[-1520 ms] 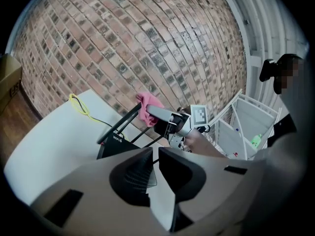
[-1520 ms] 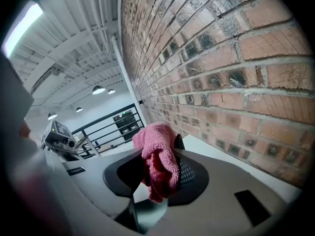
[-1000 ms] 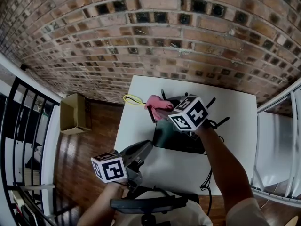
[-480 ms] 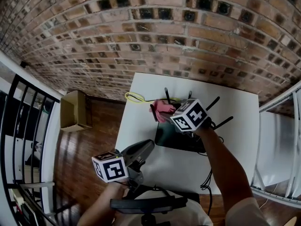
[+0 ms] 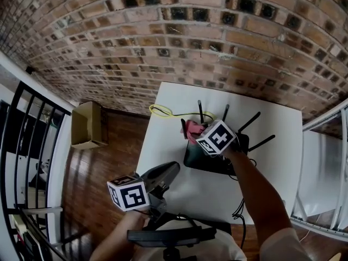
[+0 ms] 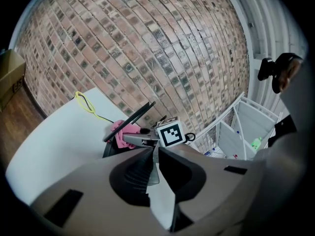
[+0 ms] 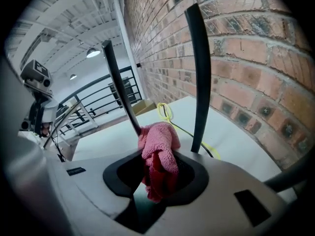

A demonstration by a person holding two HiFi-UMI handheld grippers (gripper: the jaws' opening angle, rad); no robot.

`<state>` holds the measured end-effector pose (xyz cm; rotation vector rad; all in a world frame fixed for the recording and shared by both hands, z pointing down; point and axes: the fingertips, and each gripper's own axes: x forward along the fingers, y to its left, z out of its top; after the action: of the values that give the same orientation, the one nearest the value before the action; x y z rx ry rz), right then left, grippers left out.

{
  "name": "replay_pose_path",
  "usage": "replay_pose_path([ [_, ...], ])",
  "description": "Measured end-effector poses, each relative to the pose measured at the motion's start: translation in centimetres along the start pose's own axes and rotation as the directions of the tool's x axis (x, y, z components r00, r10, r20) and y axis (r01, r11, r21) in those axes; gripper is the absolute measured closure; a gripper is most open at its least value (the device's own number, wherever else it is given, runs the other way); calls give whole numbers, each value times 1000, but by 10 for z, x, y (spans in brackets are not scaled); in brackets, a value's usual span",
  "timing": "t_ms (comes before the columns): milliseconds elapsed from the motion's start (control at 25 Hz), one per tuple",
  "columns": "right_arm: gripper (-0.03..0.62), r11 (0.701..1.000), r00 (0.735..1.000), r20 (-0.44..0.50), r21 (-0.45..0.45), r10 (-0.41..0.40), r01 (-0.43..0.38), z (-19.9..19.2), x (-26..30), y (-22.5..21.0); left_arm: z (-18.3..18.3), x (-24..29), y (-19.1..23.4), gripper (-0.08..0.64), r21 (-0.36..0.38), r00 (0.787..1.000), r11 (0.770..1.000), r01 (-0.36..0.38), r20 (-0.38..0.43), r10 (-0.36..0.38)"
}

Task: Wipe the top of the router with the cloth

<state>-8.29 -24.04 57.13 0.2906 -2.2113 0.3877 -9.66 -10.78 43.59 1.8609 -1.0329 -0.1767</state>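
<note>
— Where is the cloth point(image 7: 158, 154) at this moment?
— It is in the right gripper point(image 7: 156, 181). The fingers are pressed on the pink bundle, and it stands out in front of them.
— And the router point(image 5: 205, 157)?
— The black router lies on the white counter point(image 5: 283, 162), near the brick wall point(image 5: 174, 48). The cloth is at its far left corner, between two upright antennas point(image 7: 202, 73). Whether it touches the top, I cannot tell.
— What about the left gripper point(image 6: 153, 150)?
— Its fingers are closed together, with nothing between them. It is held low at the counter's near edge, well apart from the router. A yellow cable point(image 5: 161, 111) lies near the antennas.
</note>
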Motion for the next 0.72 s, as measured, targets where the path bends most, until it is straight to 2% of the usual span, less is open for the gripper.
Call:
replay_pose_path([
  [240,468,998,996,-61,-37,-61,59,-5,9,1,2,-11,6,525,-1,1000,1000,2,-2,-2],
  [440,468,986,988,-83,-117,-133,123,3,12,5,4,-18,10,525,-6,1000,1000,15,0,-15],
  [720,468,977,971,-119,-84,-207,198,-6,15,7,4,-29,16,525,-11,999,999,33,-9,-34],
])
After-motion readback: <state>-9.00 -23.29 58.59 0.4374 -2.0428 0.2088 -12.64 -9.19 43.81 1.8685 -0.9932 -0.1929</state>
